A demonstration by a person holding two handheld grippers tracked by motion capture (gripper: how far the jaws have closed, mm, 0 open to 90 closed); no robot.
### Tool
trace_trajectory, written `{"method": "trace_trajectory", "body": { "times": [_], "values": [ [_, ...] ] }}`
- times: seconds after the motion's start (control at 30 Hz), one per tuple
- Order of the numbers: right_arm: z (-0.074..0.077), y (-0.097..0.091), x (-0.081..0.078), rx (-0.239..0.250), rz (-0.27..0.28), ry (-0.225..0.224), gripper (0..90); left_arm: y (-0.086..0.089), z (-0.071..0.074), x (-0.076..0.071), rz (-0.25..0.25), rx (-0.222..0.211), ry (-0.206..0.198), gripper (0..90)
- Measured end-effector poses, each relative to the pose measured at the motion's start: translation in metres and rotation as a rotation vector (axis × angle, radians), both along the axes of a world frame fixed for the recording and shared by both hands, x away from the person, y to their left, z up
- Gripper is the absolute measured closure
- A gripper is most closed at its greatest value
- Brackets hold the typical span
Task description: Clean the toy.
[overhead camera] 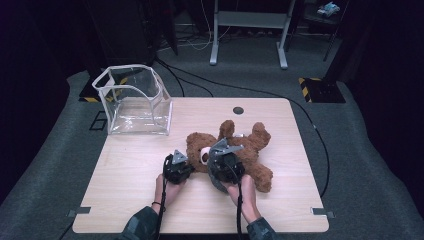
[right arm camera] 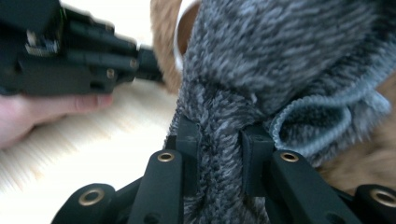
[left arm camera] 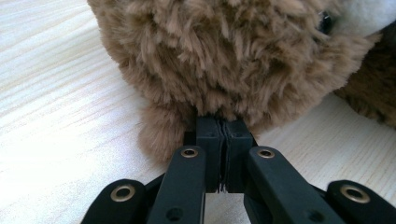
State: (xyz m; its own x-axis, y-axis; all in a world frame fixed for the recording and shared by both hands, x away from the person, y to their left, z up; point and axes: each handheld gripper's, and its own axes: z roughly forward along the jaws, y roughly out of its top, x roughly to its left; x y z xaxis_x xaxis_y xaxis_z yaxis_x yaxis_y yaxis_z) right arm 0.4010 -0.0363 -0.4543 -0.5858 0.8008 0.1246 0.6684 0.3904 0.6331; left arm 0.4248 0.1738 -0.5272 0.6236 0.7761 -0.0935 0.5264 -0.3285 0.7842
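A brown teddy bear lies on its back in the middle of the wooden table. My left gripper is at the left side of the bear's head; in the left gripper view its jaws are shut, with the tips pinching the brown fur. My right gripper is over the bear's chest. It is shut on a bunched grey fleece cloth that drapes over the bear. The left gripper and its hand also appear in the right gripper view.
A clear plastic box stands open at the table's back left corner. A round cable hole sits near the back edge. Cables run across the grey floor behind the table, with a white metal stand farther back.
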Motion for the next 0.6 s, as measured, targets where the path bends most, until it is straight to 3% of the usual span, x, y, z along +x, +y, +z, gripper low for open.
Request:
{"method": "trace_trajectory", "body": {
  "times": [0.23, 0.3, 0.43, 0.6],
  "values": [
    [-0.027, 0.015, 0.001, -0.020, 0.040, 0.078, 73.5, 0.000, 0.000, 0.000, 0.002, -0.008, 0.005, 87.5],
    [-0.025, 0.015, 0.000, -0.016, 0.054, 0.078, 73.2, 0.001, 0.000, 0.000, -0.003, -0.010, 0.006, 87.1],
    [0.003, 0.006, -0.003, 0.029, 0.056, 0.018, 73.2, 0.001, 0.000, 0.001, 0.002, -0.016, 0.006, 86.2],
    [0.051, 0.006, 0.003, 0.074, 0.049, -0.119, 73.1, 0.002, 0.000, 0.001, 0.000, -0.015, 0.010, 86.2]
  ]
}}
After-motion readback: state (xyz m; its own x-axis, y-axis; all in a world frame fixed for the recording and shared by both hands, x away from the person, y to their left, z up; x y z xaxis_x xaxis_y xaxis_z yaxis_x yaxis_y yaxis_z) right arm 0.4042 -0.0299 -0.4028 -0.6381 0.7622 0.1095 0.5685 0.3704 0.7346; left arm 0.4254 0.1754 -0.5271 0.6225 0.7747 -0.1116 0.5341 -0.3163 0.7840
